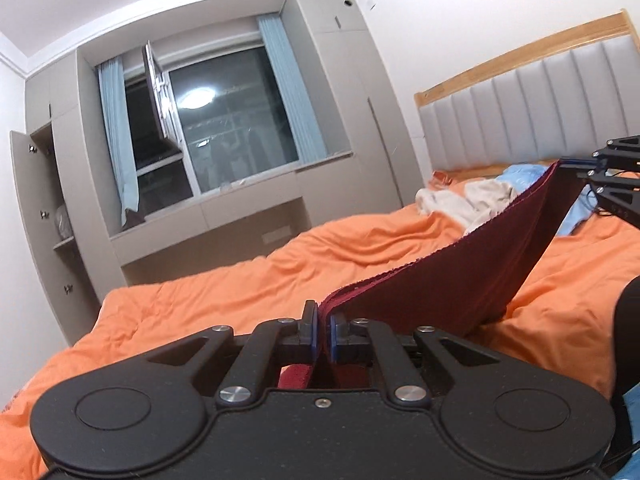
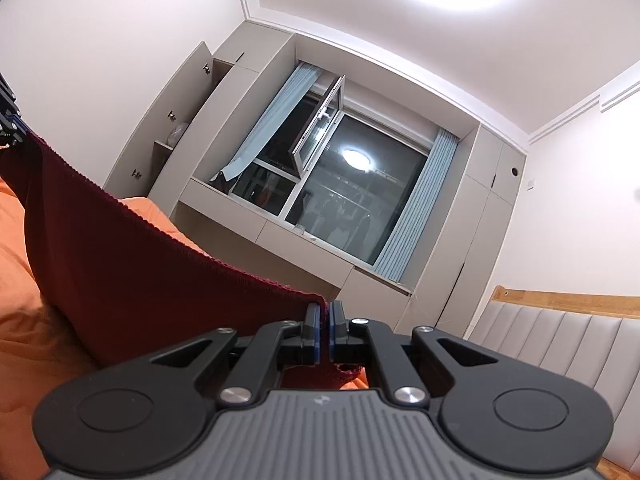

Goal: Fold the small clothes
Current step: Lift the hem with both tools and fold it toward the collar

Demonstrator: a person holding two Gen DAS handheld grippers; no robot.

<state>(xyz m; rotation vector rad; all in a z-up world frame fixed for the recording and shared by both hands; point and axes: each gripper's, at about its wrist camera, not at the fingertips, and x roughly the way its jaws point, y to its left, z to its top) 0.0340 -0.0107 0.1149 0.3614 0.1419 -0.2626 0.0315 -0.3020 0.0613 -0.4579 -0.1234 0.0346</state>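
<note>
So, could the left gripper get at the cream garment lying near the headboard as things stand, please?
Probably not yet: the left gripper is shut on the dark red cloth, stretched to the right gripper, and the cream garment lies beyond it.

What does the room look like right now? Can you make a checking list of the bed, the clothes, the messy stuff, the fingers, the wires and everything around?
Surface: bed with rumpled orange duvet.
Job's things: dark red garment lifted off the bed, stretched between both grippers.
Clutter: cream clothes and a light blue garment heaped near the headboard.
Grippers: left gripper shut on one end of the garment; right gripper shut on the other end.
Cables: a thin dark cable by the right gripper.
Surroundings: padded grey headboard, dark window with one pane swung open, blue curtains, open cupboard door.
</note>
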